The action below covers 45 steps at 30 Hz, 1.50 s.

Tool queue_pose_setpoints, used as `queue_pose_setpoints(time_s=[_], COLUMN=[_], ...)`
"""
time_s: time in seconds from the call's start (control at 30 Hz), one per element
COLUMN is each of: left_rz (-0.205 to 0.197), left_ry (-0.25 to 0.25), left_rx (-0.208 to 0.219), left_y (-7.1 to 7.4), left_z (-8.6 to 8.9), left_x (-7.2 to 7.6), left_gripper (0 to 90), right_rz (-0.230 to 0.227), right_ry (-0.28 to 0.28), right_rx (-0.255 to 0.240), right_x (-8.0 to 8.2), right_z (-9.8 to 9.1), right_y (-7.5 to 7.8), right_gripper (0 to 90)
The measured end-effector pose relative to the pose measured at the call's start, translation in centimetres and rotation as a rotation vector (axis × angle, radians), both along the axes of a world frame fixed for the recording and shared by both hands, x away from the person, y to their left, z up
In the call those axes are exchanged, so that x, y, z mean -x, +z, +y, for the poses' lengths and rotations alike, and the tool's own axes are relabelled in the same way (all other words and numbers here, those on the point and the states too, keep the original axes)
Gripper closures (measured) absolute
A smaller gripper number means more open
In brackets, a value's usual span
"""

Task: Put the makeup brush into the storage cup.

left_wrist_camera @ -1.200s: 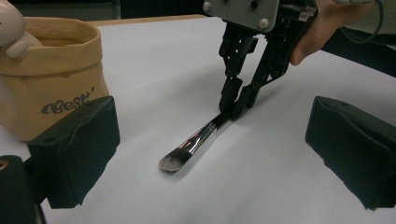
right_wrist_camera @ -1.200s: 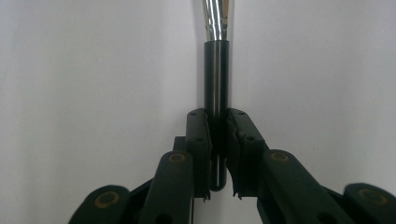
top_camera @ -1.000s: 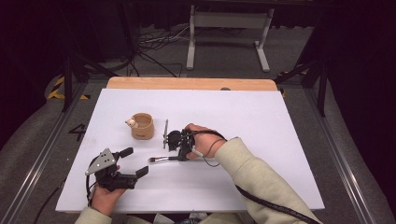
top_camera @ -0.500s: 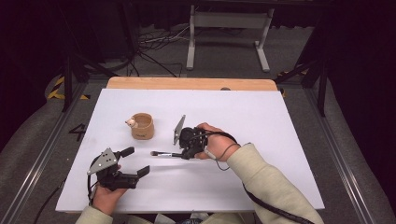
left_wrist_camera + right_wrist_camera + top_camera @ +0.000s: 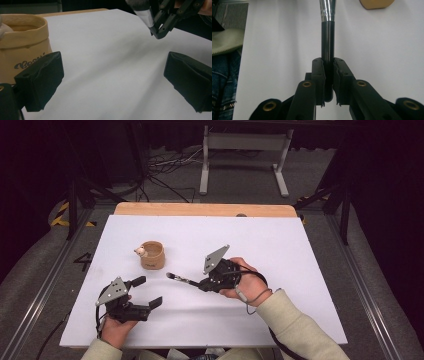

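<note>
Over the white counter [image 5: 280,270], seen from the high view, the right tool [image 5: 200,284] holds a makeup brush [image 5: 182,280] by the dark end of its handle, the brush lying nearly level above the sheet with its bristle tip pointing toward a small tan cup [image 5: 152,255]. That cup stands upright left of the brush and well apart from it, and a small pale thing sits at its rim; what else lies inside cannot be told. The left tool [image 5: 147,292] rests low near the front edge, jaws spread wide with nothing between them. From the left gripper view, its two black pads [image 5: 40,82] stand far apart over bare sheet; the cup [image 5: 23,45], printed with dark script, stands just beside the left pad, and the brush's soft head and metal ferrule [image 5: 146,15] hang in the upper right, pinched by the other tool. Along the right gripper view, the jaws are closed tight on the glossy black handle [image 5: 327,42], below the chrome ferrule. I judge the brush light, stiff and slippery along the handle, soft only at the bristles, so the handle is the place to grip.
</note>
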State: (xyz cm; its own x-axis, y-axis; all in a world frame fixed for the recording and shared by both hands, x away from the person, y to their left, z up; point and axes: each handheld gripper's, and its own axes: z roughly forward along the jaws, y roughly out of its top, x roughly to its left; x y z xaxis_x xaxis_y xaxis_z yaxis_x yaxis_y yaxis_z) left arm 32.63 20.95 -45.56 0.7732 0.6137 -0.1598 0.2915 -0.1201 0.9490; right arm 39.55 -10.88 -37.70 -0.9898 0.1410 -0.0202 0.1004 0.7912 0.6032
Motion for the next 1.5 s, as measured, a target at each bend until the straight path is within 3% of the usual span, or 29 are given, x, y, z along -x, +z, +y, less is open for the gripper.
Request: queue_pose_setpoints(time_s=[0.03, 0.17, 0.43, 0.47, 0.63, 0.77, 0.87, 1.03, 1.1, 1.4, 1.43, 1.5], left_rz=[0.0, 0.007, 0.0, 0.0, -0.007, -0.006, -0.006, -0.009, -0.013, -0.034, -0.036, -0.045], left_ry=[0.0, -0.019, -0.028, -0.028, -0.026, -0.025, -0.026, -0.034, -0.035, -0.07, -0.074, -0.09], left_rx=[0.0, 0.011, 0.011, 0.011, -0.002, 0.0, 0.003, 0.002, 0.0, 0.006, 0.008, 0.013], left_y=[0.0, 0.0, 0.1, 0.1, 0.1, 0.1, 0.2, 0.3, 0.3, 0.5, 0.5, 0.7], left_z=[0.0, -0.3, -0.5, -0.5, -0.5, -0.5, -0.5, -0.6, -0.7, -1.6, -1.6, -1.8], left_x=[0.0, -0.2, -0.2, -0.2, -0.1, 0.0, -0.1, -0.1, -0.1, -0.1, -0.1, -0.1], left_gripper=[3.5, 3.1, 3.1, 3.0, 2.9, 2.9, 2.9, 2.9, 2.9, 3.7, 4.2, 4.3], right_rz=[0.0, -0.01, -0.024, -0.024, -0.035, -0.06, -0.08, -0.117, -0.127, -0.171, -0.181, -0.184], right_ry=[0.0, -0.058, -0.098, -0.098, -0.151, -0.159, -0.146, -0.162, -0.175, -0.193, -0.19, -0.192], right_rx=[0.0, -0.095, -0.237, -0.237, -0.374, -0.406, -0.502, -0.55, -0.593, -0.666, -0.708, -0.721], right_x=[0.0, 1.0, 2.2, 2.2, 3.0, 3.1, 3.2, 3.5, 3.6, 4.0, 4.1, 4.1], right_z=[0.0, -1.7, -3.9, -3.9, -5.3, -5.7, -6.3, -6.9, -7.4, -8.0, -8.1, -8.2], right_y=[0.0, -0.2, -0.5, -0.5, -1.2, -1.6, -2.2, -2.5, -3.0, -4.2, -4.7, -4.8], right_gripper=[80.5, 80.4, 80.4, 80.4, 80.3, 80.3, 80.3, 80.2, 80.2, 80.2, 80.2, 80.2])
